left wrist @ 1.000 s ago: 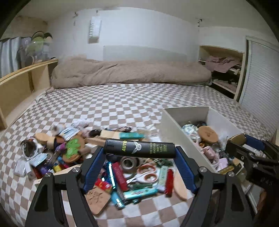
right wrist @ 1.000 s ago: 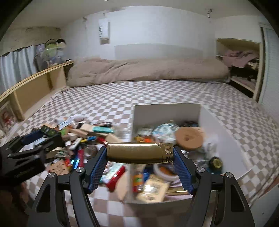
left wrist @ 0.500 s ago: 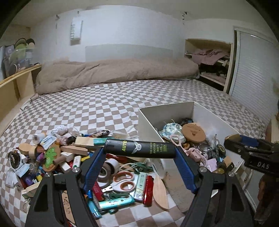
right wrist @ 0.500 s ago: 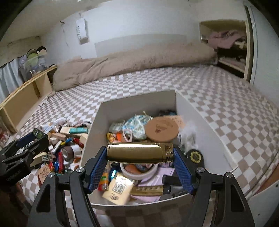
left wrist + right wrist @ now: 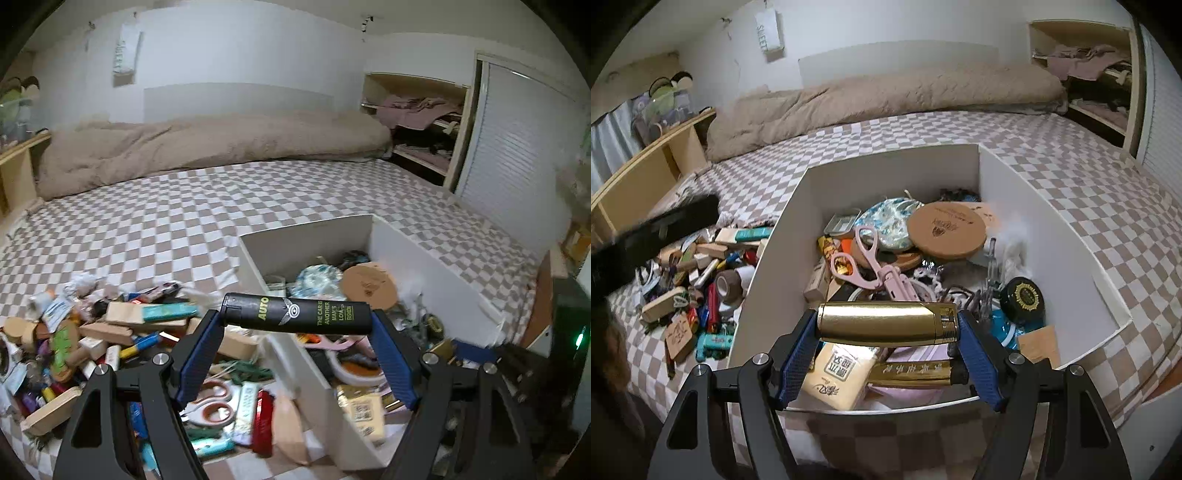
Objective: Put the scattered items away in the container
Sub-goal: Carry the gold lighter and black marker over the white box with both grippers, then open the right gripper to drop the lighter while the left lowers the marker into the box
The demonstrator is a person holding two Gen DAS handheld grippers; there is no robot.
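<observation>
left claw (image 5: 297,319) pinching black lighter (image 5: 295,314) endwise, above white box (image 5: 306,236) wall | right claw (image 5: 888,325) pinching gold lighter (image 5: 886,323) over box contents

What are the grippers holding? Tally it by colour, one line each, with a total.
Black cylinder, in the left gripper: 1
Gold cylinder, in the right gripper: 1
Total: 2
</observation>
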